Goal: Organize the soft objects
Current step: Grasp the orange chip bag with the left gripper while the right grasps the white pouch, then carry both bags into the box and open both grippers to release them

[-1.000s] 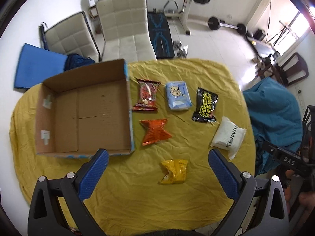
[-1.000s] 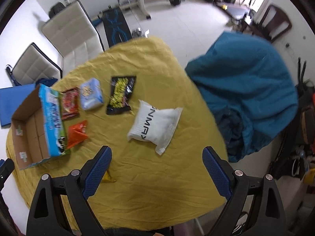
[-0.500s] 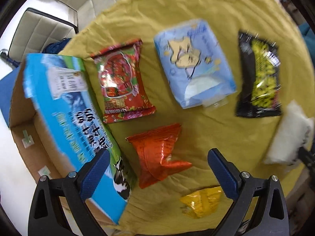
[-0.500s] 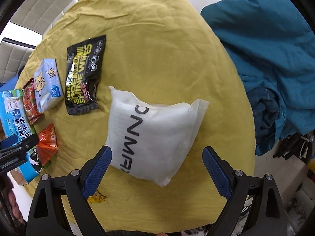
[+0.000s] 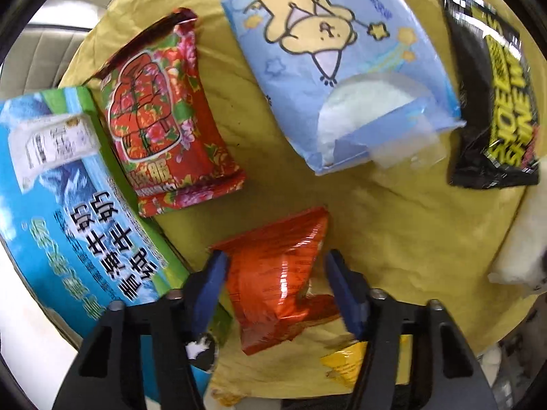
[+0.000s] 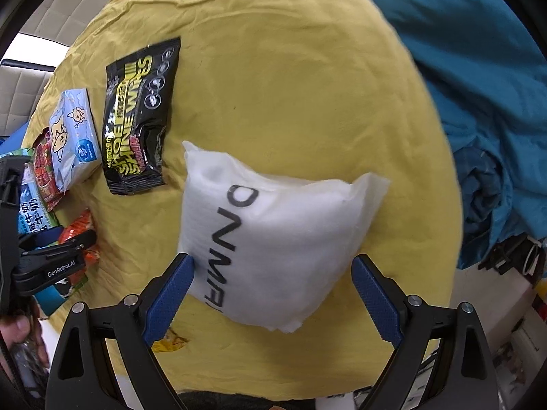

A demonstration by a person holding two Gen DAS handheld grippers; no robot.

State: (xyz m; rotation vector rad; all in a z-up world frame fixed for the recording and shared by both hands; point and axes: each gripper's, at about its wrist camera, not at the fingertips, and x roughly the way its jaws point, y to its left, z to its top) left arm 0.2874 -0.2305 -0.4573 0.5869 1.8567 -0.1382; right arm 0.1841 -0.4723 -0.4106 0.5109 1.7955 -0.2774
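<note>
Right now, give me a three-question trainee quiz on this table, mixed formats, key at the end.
1. True or false: the white pouch lies between the right gripper's open jaws.
2. Which pack lies between the black packet and the red floral packet? A) blue cartoon pack B) yellow packet C) white pouch
3. What colour is the cloth under everything?
Key: 1 true; 2 A; 3 yellow.
</note>
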